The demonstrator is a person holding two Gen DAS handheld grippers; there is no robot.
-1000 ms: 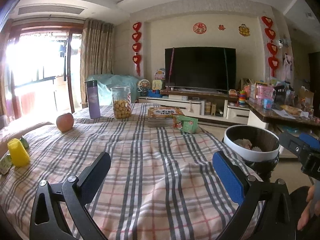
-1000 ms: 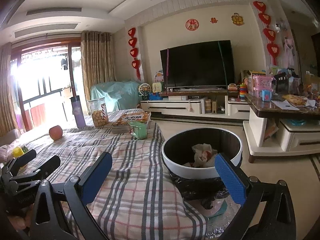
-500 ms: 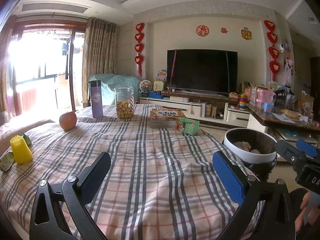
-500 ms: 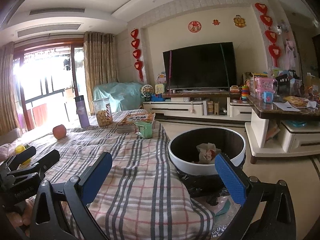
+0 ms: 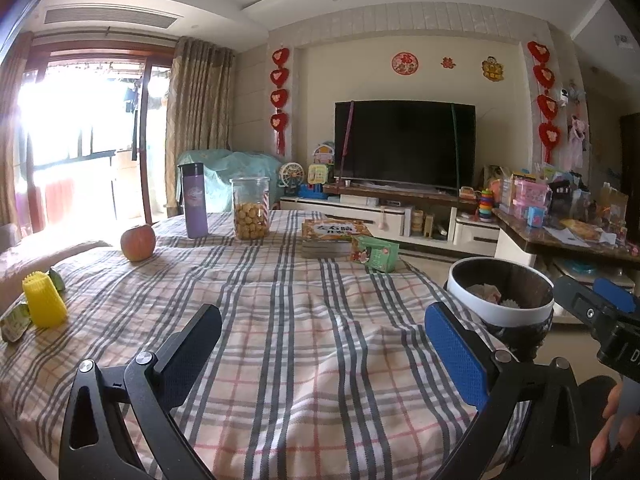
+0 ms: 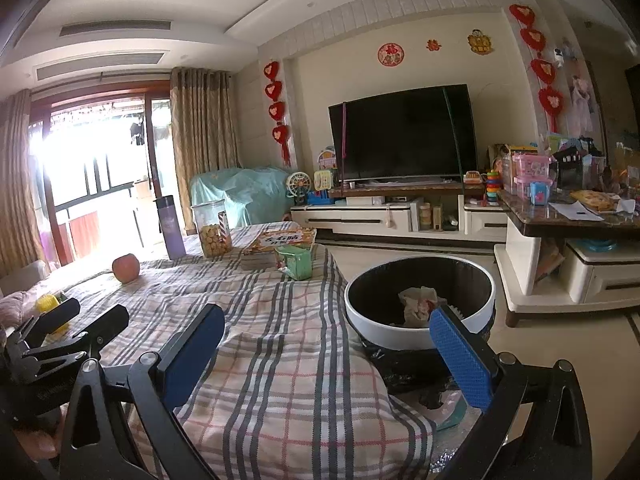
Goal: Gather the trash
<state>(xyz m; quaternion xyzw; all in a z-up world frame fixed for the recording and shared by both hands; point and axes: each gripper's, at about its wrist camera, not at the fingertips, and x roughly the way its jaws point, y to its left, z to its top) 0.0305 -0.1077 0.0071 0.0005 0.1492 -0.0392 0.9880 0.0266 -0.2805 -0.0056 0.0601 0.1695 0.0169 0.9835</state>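
A white-rimmed trash bin (image 6: 480, 312) with a black liner stands off the table's right edge, also seen as the bin (image 5: 464, 304) in the left wrist view. Crumpled paper (image 6: 418, 302) lies inside it. My right gripper (image 6: 326, 354) is open and empty, over the table's corner beside the bin. My left gripper (image 5: 326, 344) is open and empty above the plaid tablecloth (image 5: 304, 320). A small green wrapper (image 5: 14, 322) lies at the table's left edge next to a yellow ribbed object (image 5: 42, 302). A green carton (image 5: 374, 254) lies at the far side.
On the table stand an apple (image 5: 138, 242), a purple bottle (image 5: 194, 200), a snack jar (image 5: 250, 208) and a flat orange box (image 5: 332, 230). A TV cabinet (image 6: 380, 220) and a cluttered dark counter (image 6: 568, 216) lie beyond the bin. A hand (image 5: 608, 428) shows at the lower right.
Both views have drifted only slightly; in the right wrist view the bin sits a little further right. Both grippers stay open and empty.
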